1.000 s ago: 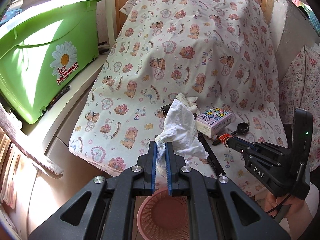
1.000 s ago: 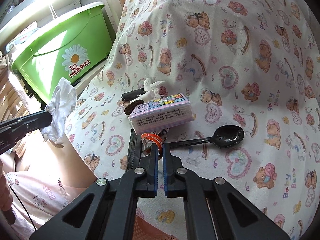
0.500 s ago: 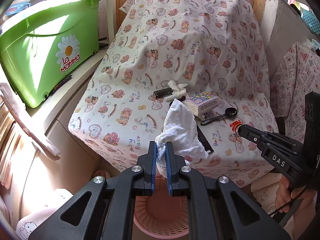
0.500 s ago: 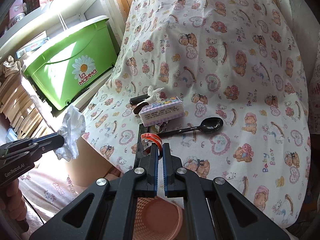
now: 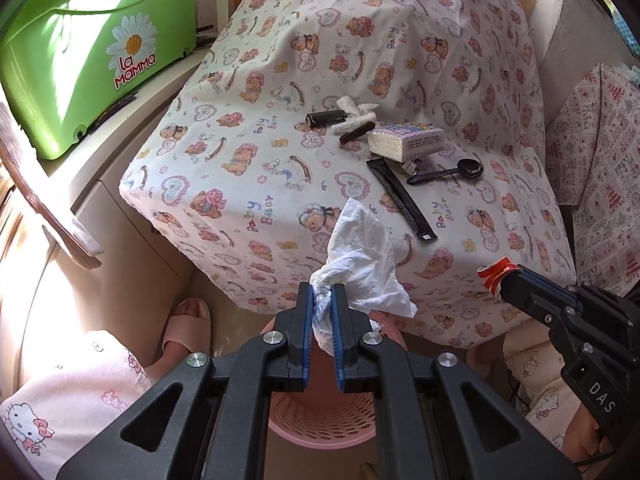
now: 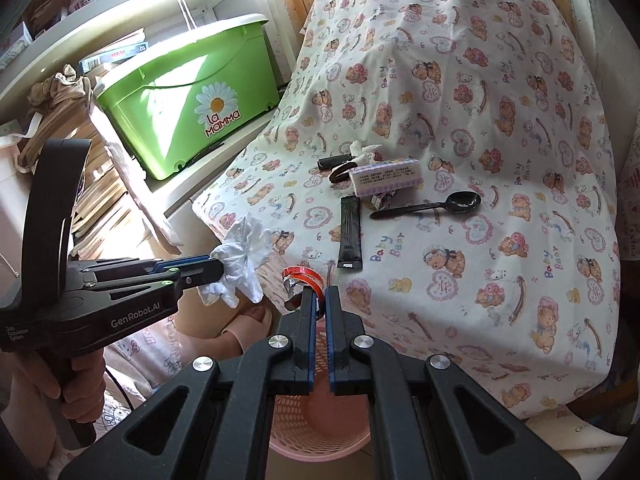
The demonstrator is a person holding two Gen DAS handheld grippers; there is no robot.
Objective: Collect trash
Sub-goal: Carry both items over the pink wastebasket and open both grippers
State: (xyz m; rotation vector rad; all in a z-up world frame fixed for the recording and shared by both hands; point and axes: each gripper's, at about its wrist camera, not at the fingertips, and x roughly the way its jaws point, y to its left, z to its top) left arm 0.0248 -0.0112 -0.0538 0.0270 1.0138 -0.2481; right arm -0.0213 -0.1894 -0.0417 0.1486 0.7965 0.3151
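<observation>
The left claw (image 5: pixel 321 300) is closed on a crumpled white tissue (image 5: pixel 362 264), which is held clear of the bench (image 5: pixel 224 184) and above a pink perforated basket (image 5: pixel 320 420) standing on the floor below the bench edge. The same tissue (image 6: pixel 240 256) is seen in the right wrist view, pinched at the claw tips.

The right claw (image 6: pixel 319 296) is closed on a curled red-and-silver wrapper (image 6: pixel 302 278), also held off the bench and over the basket (image 6: pixel 320 432).

Left on the bear-print cloth covering the bench are a tissue pack (image 6: pixel 386 176), a black plastic spoon (image 6: pixel 432 206) just beside it, a long black sachet (image 6: pixel 350 238) near the bench edge, a small black cylinder (image 5: pixel 326 118) and a twisted white scrap (image 5: pixel 356 108) touching it.

A green tub (image 5: pixel 88 52) is noted on a shelf beside the bench. A slippered foot (image 5: pixel 188 328) is seen on the floor next to the basket.
</observation>
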